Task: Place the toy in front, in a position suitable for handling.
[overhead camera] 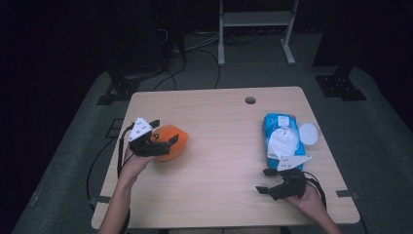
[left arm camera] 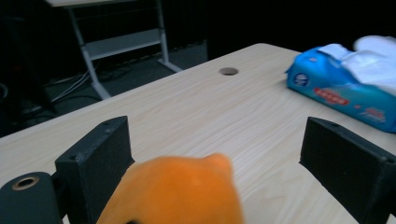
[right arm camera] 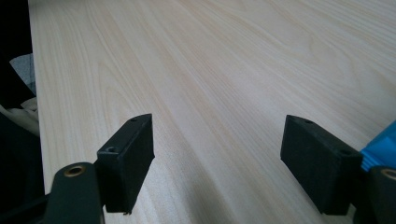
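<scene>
The orange soft toy lies at the left of the surface, between the spread jaws of the left tongs, nearer one jaw, not yet gripped. The right tongs, also open, sit well apart by the blue tissue pack. The toy's underside and exact shape stay hidden.

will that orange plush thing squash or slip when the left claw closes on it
The orange plush toy looks soft and rounded, so it will probably squash and feel light. Its fuzzy surface likely grips well. The left claw stands open around it.
</scene>
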`<state>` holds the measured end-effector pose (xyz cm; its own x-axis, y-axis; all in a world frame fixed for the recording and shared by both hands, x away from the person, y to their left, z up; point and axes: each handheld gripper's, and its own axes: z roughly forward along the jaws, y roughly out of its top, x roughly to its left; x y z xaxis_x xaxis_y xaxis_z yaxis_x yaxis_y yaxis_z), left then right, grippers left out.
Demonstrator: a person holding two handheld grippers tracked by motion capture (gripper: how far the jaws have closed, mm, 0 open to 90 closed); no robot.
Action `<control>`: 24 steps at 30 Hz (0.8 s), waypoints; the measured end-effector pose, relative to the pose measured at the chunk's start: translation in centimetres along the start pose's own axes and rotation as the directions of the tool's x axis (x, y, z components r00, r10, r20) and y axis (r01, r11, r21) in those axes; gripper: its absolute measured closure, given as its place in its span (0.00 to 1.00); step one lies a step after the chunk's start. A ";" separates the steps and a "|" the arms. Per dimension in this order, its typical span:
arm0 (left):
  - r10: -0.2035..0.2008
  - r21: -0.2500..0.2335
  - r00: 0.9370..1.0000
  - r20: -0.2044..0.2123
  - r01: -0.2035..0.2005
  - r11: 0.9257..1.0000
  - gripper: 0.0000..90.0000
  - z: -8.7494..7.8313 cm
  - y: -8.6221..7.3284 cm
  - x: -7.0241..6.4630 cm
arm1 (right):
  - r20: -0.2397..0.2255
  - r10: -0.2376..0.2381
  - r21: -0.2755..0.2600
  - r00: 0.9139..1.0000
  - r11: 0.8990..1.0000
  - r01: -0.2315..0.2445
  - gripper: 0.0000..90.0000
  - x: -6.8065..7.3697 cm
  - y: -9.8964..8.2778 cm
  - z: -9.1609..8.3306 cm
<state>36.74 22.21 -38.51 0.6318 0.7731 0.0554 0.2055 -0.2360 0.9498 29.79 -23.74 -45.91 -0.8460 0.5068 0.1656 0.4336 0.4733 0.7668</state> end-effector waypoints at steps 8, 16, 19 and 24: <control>-0.074 0.035 0.996 -0.050 0.076 0.997 0.10 0.2 -2.3 2.3 | -0.008 -0.008 0.008 1.000 1.000 0.008 0.27 0.1 0.0 0.2; -0.145 0.080 0.988 -0.062 0.149 0.986 0.10 1.0 -4.2 3.2 | -0.009 -0.019 0.013 1.000 1.000 0.019 0.27 0.2 0.1 0.2; -0.158 0.099 0.987 -0.044 0.161 0.982 0.10 1.3 -4.7 3.1 | -0.009 -0.019 0.015 1.000 1.000 0.019 0.27 0.3 0.1 0.2; -0.171 0.100 0.984 -0.048 0.175 0.980 0.10 1.8 -5.5 2.8 | -0.010 -0.021 0.012 1.000 1.000 0.021 0.27 0.3 0.1 0.1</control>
<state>38.69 24.63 -44.12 0.5513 0.8291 -0.0929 0.3864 -0.1550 0.9092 29.59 -23.43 -45.85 -0.8579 0.4898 0.1554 0.4193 0.4926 0.7626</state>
